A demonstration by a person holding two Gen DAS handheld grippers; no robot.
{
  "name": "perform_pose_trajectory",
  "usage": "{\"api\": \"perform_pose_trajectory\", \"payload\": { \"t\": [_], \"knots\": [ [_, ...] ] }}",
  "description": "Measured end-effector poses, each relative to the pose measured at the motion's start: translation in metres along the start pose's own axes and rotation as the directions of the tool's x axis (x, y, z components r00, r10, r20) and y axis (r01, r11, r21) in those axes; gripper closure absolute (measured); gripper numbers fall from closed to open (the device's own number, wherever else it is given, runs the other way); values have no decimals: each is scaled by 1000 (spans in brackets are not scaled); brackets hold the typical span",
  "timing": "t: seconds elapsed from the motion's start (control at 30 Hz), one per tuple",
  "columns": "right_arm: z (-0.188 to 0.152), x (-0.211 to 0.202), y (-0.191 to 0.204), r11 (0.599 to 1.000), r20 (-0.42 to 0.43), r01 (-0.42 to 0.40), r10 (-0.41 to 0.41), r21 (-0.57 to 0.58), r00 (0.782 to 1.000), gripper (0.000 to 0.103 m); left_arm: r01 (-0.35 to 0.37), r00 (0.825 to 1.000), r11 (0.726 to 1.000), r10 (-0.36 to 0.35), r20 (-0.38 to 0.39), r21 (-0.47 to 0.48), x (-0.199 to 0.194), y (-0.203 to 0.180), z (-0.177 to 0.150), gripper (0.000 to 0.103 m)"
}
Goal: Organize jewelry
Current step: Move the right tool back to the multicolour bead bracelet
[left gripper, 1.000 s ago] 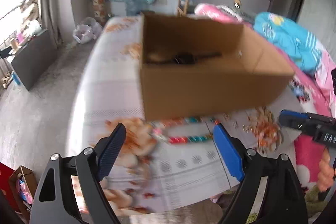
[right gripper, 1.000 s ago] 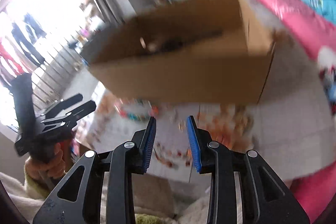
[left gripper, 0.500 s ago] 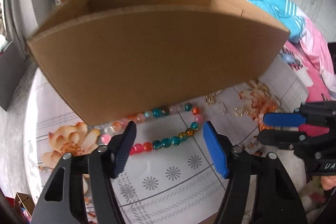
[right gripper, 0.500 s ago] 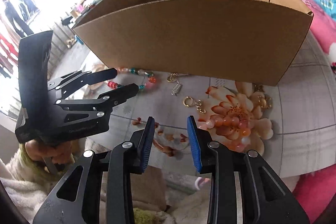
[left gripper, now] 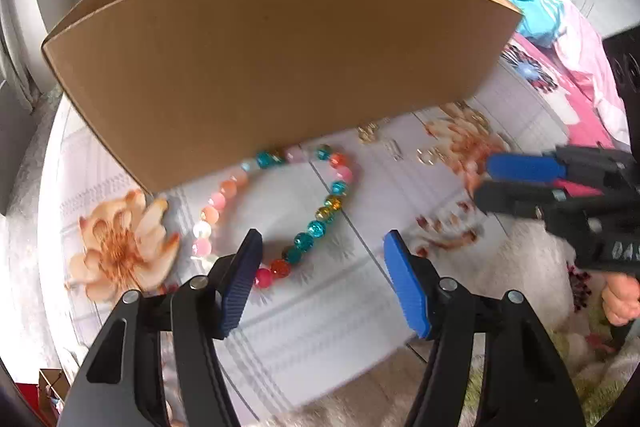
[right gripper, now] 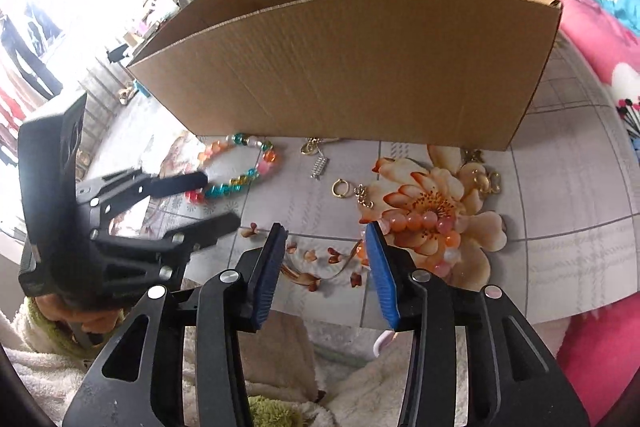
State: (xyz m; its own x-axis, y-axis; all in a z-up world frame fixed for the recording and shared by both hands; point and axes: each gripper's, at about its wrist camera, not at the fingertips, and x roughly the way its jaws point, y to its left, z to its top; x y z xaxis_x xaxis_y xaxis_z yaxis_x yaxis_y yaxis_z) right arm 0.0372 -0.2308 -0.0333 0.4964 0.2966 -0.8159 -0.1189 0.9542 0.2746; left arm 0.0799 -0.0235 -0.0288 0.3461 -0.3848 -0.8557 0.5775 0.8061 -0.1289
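Observation:
A bracelet of multicolour beads [left gripper: 320,215] lies on the flowered cloth [left gripper: 320,319] in front of the cardboard box [left gripper: 280,67]. My left gripper [left gripper: 322,247] hangs open just over the bracelet's near side, pads apart from the beads. In the right wrist view that bracelet [right gripper: 240,167] sits at the left under the left gripper [right gripper: 218,199]. An orange bead bracelet [right gripper: 424,223] rests on a printed flower, just right of my right gripper [right gripper: 326,231], whose jaws are opening with nothing between them.
Small pieces lie before the box [right gripper: 348,67]: a gold ring [right gripper: 340,188], a silver clip [right gripper: 320,169], a gold chain [right gripper: 362,197], gold earrings [right gripper: 486,181]. The cloth's near edge [right gripper: 400,323] runs close below the grippers. Pink and blue bedding [left gripper: 560,39] sits right.
The left gripper has come down and closer to the multicolour bracelet, and its jaws have narrowed. The right gripper's jaws have spread wider while it stayed near the orange beads.

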Motion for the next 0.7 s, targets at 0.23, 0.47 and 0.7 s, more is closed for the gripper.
{"api": "perform_pose_trajectory", "payload": {
  "t": [0.23,0.47,0.7],
  "knots": [
    [-1,-13,4,1000,35,21,-20,-23,999,54,33,999,999,-33,3,-4,-11,1,-16,38],
    [5,-27,14,997,109,56,-50,-53,993,29,4,999,999,-2,35,-48,-7,8,-13,19],
    [8,-36,19,991,189,118,-103,-69,977,8,-63,998,998,63,15,-12,4,2,-7,6]
  ]
}}
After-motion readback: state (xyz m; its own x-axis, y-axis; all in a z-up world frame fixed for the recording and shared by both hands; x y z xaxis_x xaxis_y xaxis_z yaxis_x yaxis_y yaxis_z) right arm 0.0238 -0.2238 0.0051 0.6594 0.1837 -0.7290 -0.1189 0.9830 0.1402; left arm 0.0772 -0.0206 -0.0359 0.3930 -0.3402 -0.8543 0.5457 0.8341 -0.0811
